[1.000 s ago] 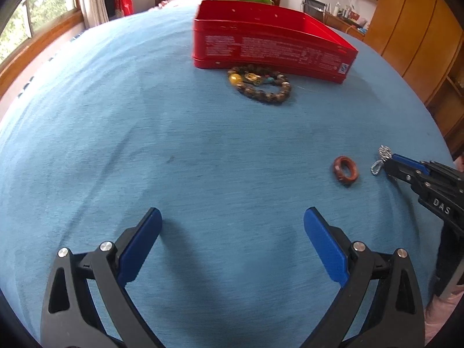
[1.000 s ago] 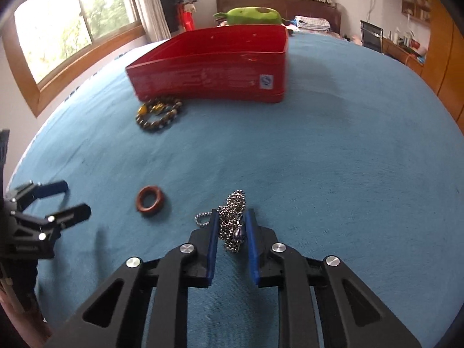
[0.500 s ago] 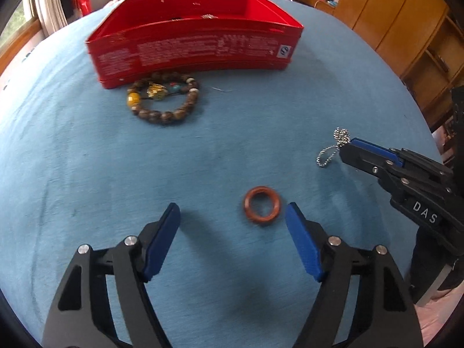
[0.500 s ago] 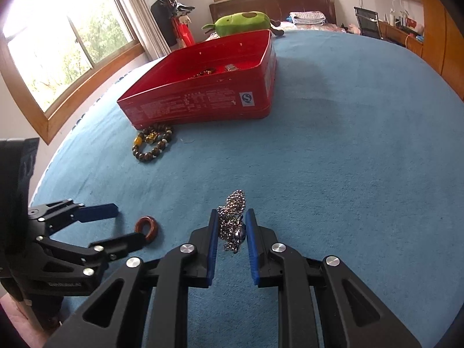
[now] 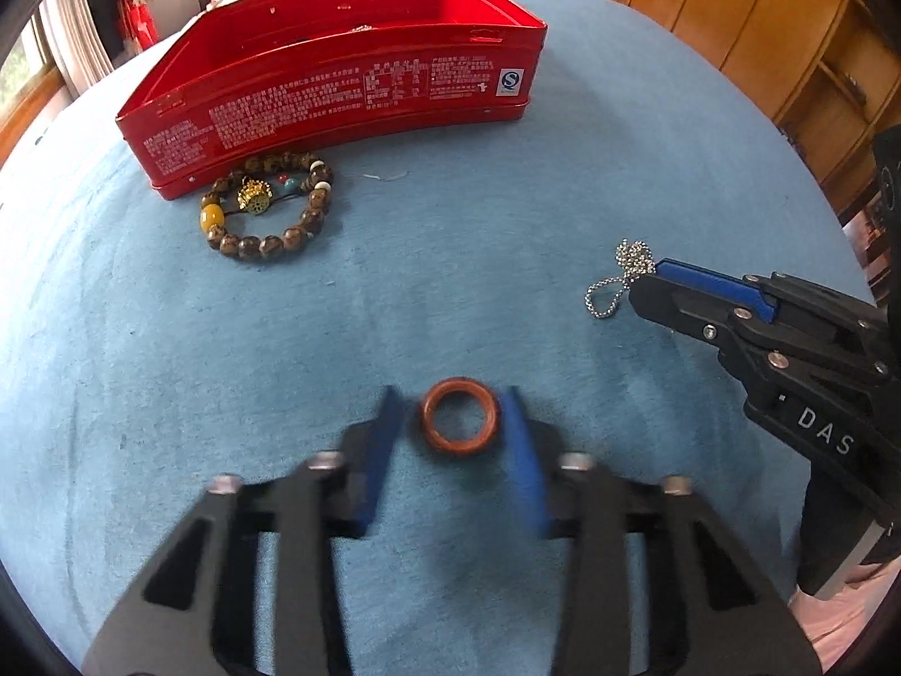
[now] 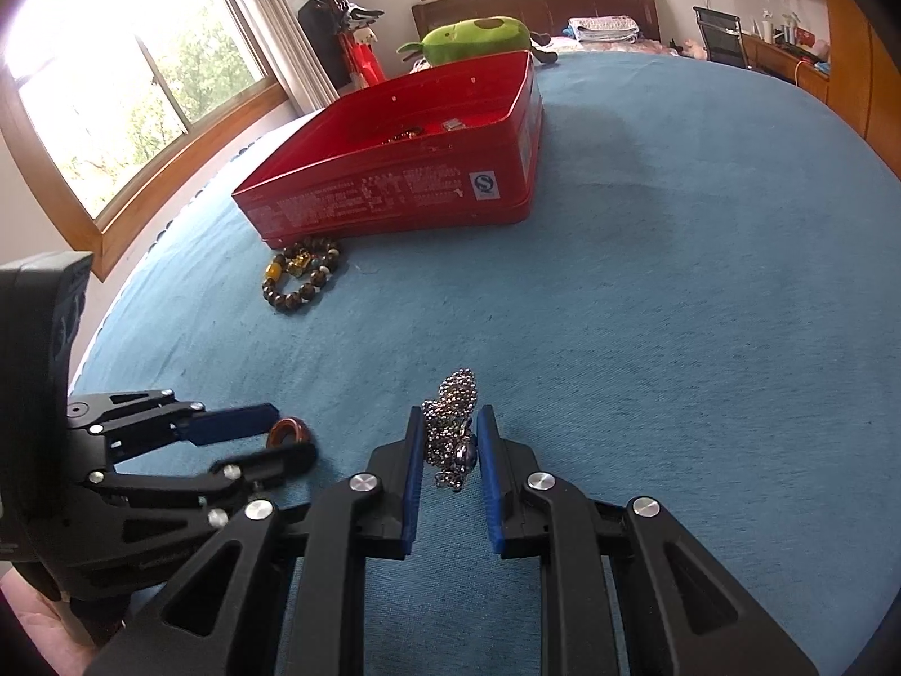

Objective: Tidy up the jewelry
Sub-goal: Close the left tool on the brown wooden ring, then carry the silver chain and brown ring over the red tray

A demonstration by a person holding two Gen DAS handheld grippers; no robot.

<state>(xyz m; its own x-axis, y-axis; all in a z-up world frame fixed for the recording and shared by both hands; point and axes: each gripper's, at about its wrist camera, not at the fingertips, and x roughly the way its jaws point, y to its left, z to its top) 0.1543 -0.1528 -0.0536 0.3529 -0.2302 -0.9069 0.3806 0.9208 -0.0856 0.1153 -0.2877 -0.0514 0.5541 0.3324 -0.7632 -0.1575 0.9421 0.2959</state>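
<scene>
A brown ring [image 5: 459,423] lies on the blue cloth between the fingers of my left gripper [image 5: 454,403]; the jaws stand close on either side, motion-blurred, and contact is unclear. The ring also shows in the right wrist view [image 6: 288,431]. My right gripper [image 6: 450,422] is shut on a silver ball chain [image 6: 450,434], held just above the cloth; the chain hangs from it in the left wrist view [image 5: 622,270]. A red tin box [image 5: 338,84] stands open at the back, with small items inside. A brown bead bracelet [image 5: 269,205] lies in front of its left corner.
The blue cloth [image 6: 676,310] covers a wide table. A green plush toy [image 6: 478,36] lies behind the tin. A window [image 6: 112,84] is at the left and wooden cabinets [image 5: 760,45] at the right.
My left gripper has moved forward and right over the ring and its jaws have narrowed around it. My right gripper has kept hold of the chain and risen slightly.
</scene>
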